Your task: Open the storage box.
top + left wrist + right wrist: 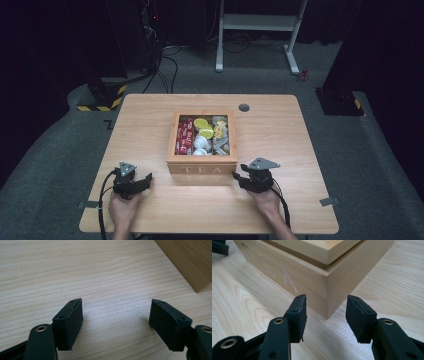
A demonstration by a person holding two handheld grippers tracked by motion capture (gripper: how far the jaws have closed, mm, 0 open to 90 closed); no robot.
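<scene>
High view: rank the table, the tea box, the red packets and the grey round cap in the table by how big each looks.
1. Table, by far the largest.
2. Tea box, covering a small middle part of the tabletop.
3. Red packets, filling one compartment of the box.
4. Grey round cap, the smallest, though it lies farther from the camera.

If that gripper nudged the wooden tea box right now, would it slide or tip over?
The tea box would probably slide: it looks low, wide and flat-bottomed on the smooth table. It seems stiff, solid wood, so likely fairly heavy. The packets inside lie loose and might shift. The right hand-held gripper stands open at its corner.
</scene>
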